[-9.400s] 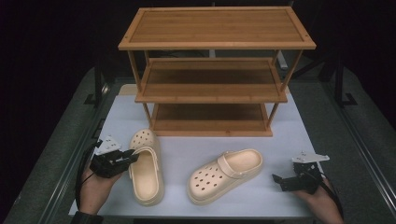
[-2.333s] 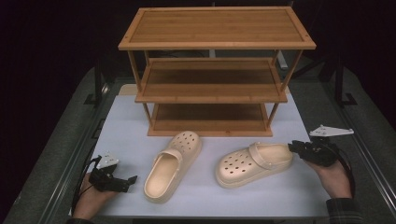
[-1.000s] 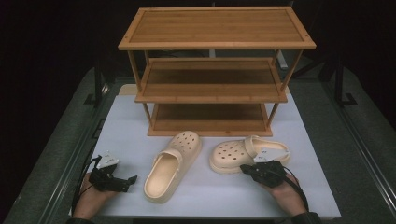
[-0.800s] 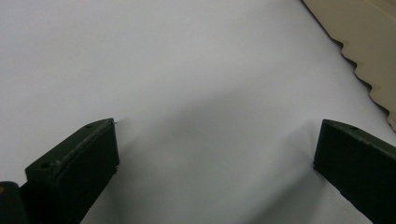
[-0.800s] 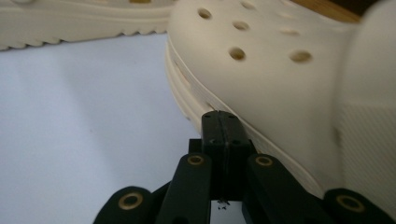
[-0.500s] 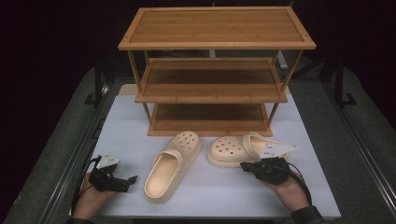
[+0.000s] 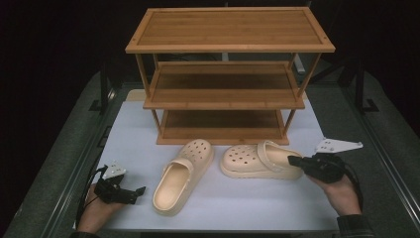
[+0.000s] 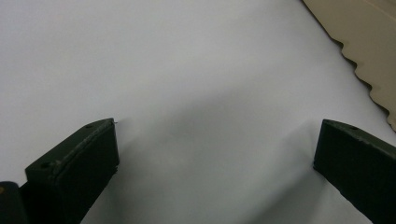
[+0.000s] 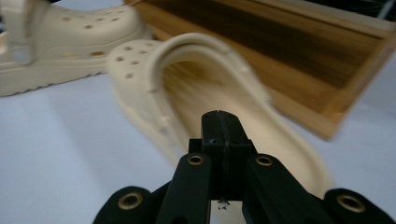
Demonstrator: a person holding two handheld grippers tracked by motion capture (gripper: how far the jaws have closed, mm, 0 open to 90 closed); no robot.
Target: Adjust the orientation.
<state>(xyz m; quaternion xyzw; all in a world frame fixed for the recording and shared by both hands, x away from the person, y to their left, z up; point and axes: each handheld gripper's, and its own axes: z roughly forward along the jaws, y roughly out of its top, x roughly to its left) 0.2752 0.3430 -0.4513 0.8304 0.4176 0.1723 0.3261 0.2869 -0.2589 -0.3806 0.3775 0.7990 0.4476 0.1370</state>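
Observation:
Two cream clogs lie on the white mat [image 7: 247, 208] in front of a wooden shoe rack [image 7: 228, 99]. The left clog [image 7: 183, 173] slants with its toe toward the rack. The right clog [image 7: 252, 161] lies sideways, toe to the left. My right gripper [image 7: 293, 160] is shut at that clog's heel end with nothing between its jaws. In the right gripper view the closed tips [image 9: 219, 121] point into the clog's opening [image 9: 224, 88]; whether they touch it I cannot tell. My left gripper [image 7: 138, 190] rests open on the mat, left of the left clog [image 8: 364, 46].
The rack [image 9: 327, 60] has three shelves, the lowest just behind the clogs. The other clog [image 9: 70, 32] lies beyond the right gripper's tips. Bare mat [image 8: 187, 70] stretches under the left gripper [image 8: 215, 128]. Dark table borders run along both sides of the mat.
My right gripper has moved to the right and a little up, from in front of the right clog to its heel end. The clogs and the left hand have stayed put.

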